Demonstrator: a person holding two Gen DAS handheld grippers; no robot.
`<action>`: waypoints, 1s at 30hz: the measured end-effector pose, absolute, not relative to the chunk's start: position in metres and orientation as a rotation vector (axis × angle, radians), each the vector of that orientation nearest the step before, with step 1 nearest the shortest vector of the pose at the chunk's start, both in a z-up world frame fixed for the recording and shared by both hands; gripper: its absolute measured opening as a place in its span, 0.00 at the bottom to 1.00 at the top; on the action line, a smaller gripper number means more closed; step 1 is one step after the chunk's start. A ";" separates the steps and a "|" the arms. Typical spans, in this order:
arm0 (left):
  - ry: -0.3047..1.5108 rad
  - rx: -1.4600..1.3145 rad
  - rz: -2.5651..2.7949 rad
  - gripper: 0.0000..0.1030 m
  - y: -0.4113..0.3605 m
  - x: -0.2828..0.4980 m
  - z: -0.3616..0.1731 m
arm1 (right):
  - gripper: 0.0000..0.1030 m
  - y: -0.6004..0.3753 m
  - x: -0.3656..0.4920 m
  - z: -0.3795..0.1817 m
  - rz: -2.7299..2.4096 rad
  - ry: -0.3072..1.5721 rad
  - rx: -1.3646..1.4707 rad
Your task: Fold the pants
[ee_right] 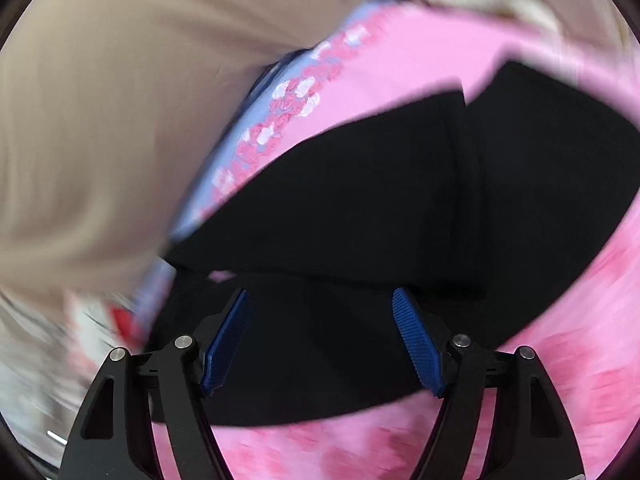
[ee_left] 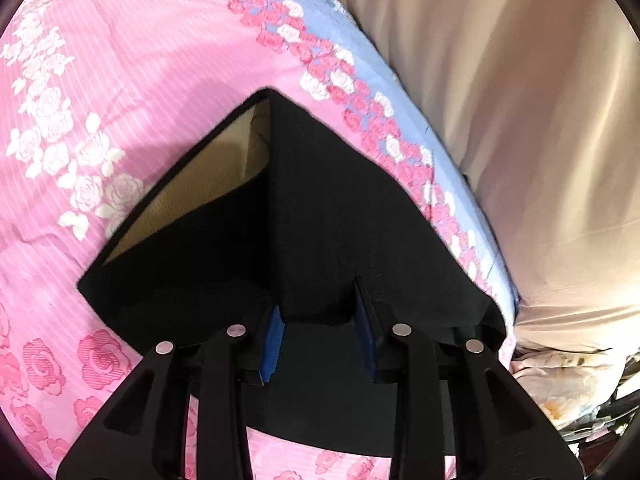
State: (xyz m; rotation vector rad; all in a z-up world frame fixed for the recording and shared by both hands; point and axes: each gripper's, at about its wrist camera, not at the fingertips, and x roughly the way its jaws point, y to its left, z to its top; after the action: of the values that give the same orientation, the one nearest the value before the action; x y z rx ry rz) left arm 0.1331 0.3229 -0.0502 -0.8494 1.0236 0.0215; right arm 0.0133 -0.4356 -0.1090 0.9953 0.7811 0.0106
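Observation:
The black pants lie on the pink rose-patterned bedsheet, with a flap turned up that shows a beige inner lining. My left gripper is shut on a thick fold of the pants at their near edge, and the cloth fills the gap between the blue pads. In the blurred right wrist view, the pants spread across the sheet. My right gripper hovers just over their near part, jaws wide open, its pads not pressing any cloth.
A blue border with roses runs along the bed's edge. Beyond it hangs a beige cloth, also seen in the right wrist view as beige cloth. Cluttered items lie below the bed edge at the lower right.

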 end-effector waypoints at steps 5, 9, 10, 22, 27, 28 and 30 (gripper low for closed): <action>1.006 -0.801 -0.006 0.30 0.320 0.141 -0.032 | 0.57 -0.443 0.027 -0.110 -0.034 0.713 1.102; 0.972 -0.760 -0.008 0.29 0.326 0.146 -0.011 | 0.04 -0.449 0.048 -0.100 -0.080 0.703 1.064; 0.952 -0.756 -0.013 0.27 0.330 0.145 -0.002 | 0.04 -0.451 0.047 -0.090 -0.084 0.681 1.046; 0.936 -0.677 0.204 0.01 0.396 0.086 -0.005 | 0.04 -0.490 0.001 -0.068 -0.237 0.743 0.819; 1.059 -0.770 -0.001 0.47 0.342 0.080 -0.055 | 0.05 -0.483 -0.007 -0.082 -0.251 0.715 0.832; 1.059 -0.795 -0.035 0.65 0.332 0.082 -0.059 | 0.05 -0.481 -0.008 -0.080 -0.254 0.714 0.826; 1.039 -0.855 -0.090 0.69 0.312 0.092 -0.063 | 0.06 -0.476 -0.007 -0.080 -0.261 0.723 0.804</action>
State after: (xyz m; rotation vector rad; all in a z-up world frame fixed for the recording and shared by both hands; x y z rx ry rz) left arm 0.0919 0.3116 -0.0629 -0.8547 1.0391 -0.0905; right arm -0.0066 -0.4755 -0.0805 0.8035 0.7228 -0.2609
